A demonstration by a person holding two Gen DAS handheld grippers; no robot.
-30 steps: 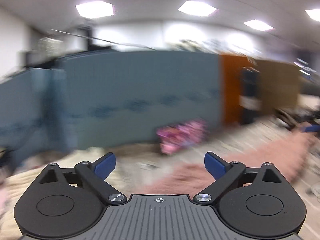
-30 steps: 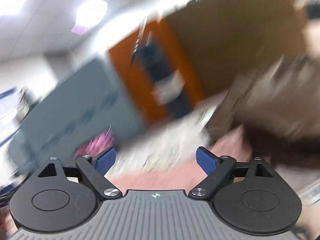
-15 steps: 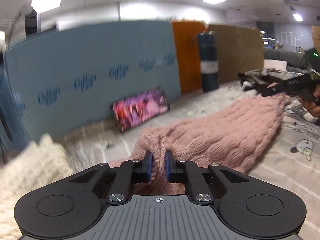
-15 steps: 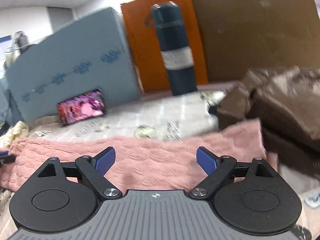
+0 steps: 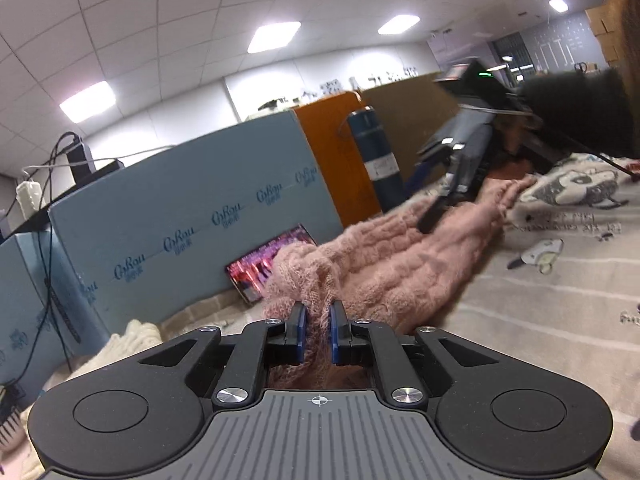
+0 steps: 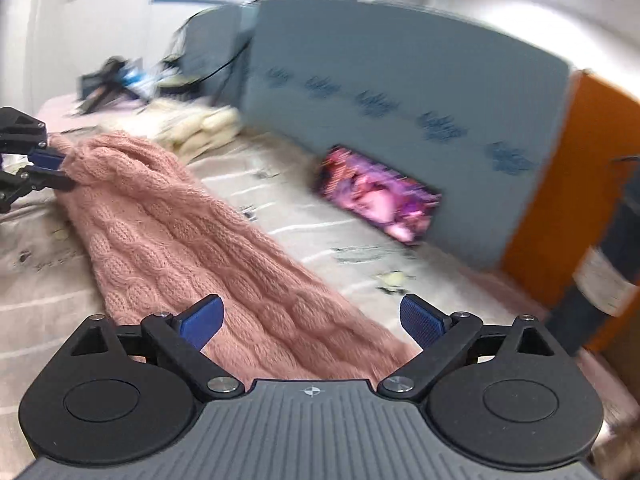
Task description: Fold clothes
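A: What are the tongs doing?

B: The left gripper (image 5: 318, 334) is clenching a bunched end of the pink knit sweater (image 5: 384, 264), its blue pads (image 5: 299, 332) pressing the wool from both sides. The right gripper (image 6: 312, 318) is standing wide apart and gripping nothing, hovering over the sweater's other end.

A: And where is the sweater lying?

B: It is stretching in a long band across the bedsheet (image 5: 560, 300), from the left gripper away toward the right one, which is showing in the left view as a dark tool (image 5: 456, 176) at the far end. In the right view the sweater (image 6: 192, 236) is running diagonally back to the left gripper (image 6: 48, 172) at the frame's left edge.

A: Any containers?

B: A dark blue cylinder (image 5: 376, 160) with a pale label is standing upright by the orange panel (image 5: 336, 152); I cannot tell whether anything is in it.

A: And the surface and the room?

B: The sheet is pale grey with stripes and cartoon prints. A cream knit (image 5: 132, 340) is lying just beside the left gripper. A phone (image 5: 264, 272) with a bright pink screen is leaning against a blue foam board (image 5: 180, 208) with printed lettering. Brown cardboard (image 5: 408, 120) is standing behind the cylinder, and ceiling light panels (image 5: 274, 36) are glowing overhead.
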